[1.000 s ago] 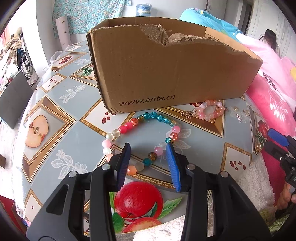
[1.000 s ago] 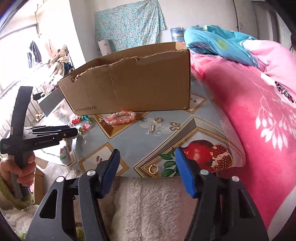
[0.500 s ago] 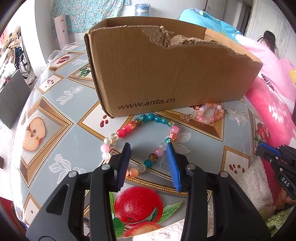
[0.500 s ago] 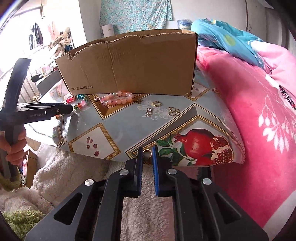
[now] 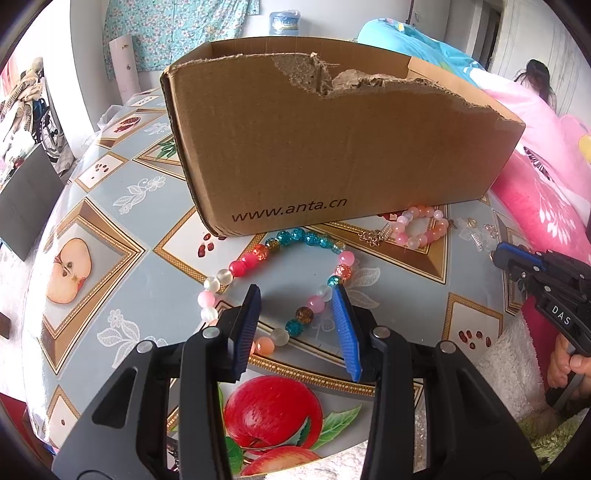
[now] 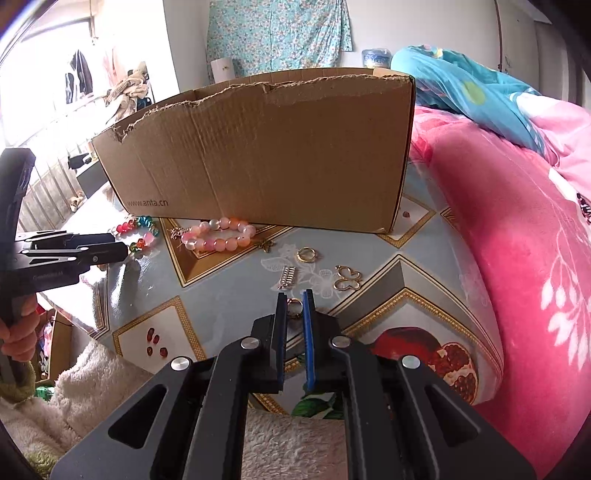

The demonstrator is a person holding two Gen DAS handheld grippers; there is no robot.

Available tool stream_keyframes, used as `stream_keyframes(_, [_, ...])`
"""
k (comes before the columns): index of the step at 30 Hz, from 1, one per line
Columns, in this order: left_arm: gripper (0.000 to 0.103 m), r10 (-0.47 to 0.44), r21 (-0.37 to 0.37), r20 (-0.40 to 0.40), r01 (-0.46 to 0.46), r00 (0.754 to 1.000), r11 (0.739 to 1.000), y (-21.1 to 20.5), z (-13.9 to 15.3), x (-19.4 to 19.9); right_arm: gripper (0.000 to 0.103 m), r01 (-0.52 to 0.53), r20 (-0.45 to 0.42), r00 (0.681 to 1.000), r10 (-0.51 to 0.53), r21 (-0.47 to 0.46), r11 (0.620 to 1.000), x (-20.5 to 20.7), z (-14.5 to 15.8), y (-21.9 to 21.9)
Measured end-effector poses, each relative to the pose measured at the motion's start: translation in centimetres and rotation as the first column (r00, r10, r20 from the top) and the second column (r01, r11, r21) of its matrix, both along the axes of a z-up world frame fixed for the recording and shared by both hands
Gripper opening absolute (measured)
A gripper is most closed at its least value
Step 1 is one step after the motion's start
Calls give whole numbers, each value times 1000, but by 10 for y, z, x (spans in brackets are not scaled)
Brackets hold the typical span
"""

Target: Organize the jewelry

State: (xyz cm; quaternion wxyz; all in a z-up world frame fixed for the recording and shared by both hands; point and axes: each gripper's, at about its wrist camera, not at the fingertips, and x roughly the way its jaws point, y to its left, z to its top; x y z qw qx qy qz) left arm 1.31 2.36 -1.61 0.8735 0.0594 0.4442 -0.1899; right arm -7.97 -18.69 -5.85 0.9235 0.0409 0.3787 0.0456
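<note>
Jewelry is mostly out on the table [image 6: 229,295], not in the cardboard box [image 6: 266,147], so I think the job has hardly begun. A small gold ring [image 6: 294,307] sits low in the middle of the right view, pinched between the tips of the right gripper [image 6: 293,301], whose jaws have just been closing. Above it lie a second ring [image 6: 307,254], a butterfly charm [image 6: 347,277] and a pink bracelet [image 6: 218,236]. The left gripper [image 5: 295,295] hangs with jaws apart over a colorful bead necklace [image 5: 280,266], gripping nothing. The tablecloth has fruit pictures. A pink blanket [image 6: 517,240] fills the right side, and flowery cloth [image 6: 277,33] hangs top center.
</note>
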Motion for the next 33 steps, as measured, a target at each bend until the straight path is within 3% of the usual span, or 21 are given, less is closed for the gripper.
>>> stream_keyframes(8, [39,30,-126,36,-25,999,992,23,18,-4,19,-12,41,999,7,141,990,-10,28,4])
stream_keyframes(13, [39,84,-55,60,-81,995,995,38,21,8,30,-109,28,994,105,245,963,7,38,36])
stream_keyframes(18, [39,72,-69,25,-71,997,995,46,9,18,30,-151,-21,987,162,254,955,32,39,66])
stream_keyframes(25, [33,65,-105,-23,-67,998,992,49,-2,12,30,-119,-100,983,156,304,945,42,25,73])
stream_keyframes(28, [27,81,-55,-11,-82,997,995,47,-2,4,30,-112,-116,981,154,308,945,42,22,74])
stream_keyframes(33, [26,90,-11,-4,-90,996,996,47,-1,-5,30,-138,-124,975,183,302,943,51,22,87])
